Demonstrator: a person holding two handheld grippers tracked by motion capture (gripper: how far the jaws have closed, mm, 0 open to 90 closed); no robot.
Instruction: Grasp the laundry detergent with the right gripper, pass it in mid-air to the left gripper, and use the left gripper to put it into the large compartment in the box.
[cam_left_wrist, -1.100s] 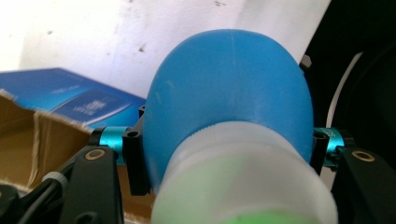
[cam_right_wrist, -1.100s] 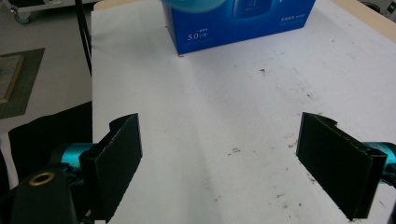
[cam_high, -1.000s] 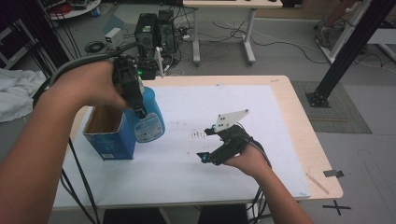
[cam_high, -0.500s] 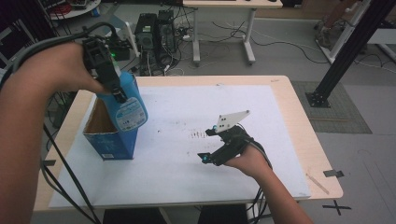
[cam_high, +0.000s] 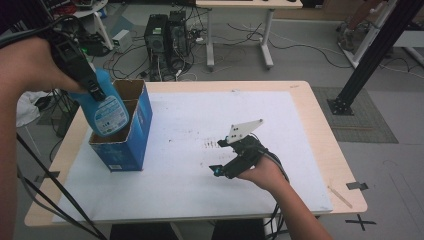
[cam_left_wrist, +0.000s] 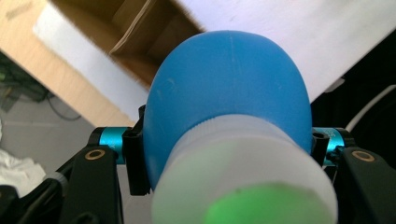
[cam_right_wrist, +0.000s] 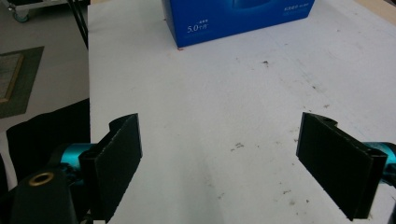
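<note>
Fingers (cam_left_wrist: 133, 163) of the left gripper (cam_high: 82, 75) are clamped on both sides of a blue bottle (cam_high: 107, 112), up around 10 o'clock on the counter (cam_high: 310, 100). That bottle hangs tilted, its bottom end dipping into the open top of the blue box (cam_high: 132, 132). Over at 5 o'clock, the right gripper (cam_right_wrist: 233, 168) sits low above the white sheet (cam_high: 200, 185), spread wide with nothing in it.
</note>
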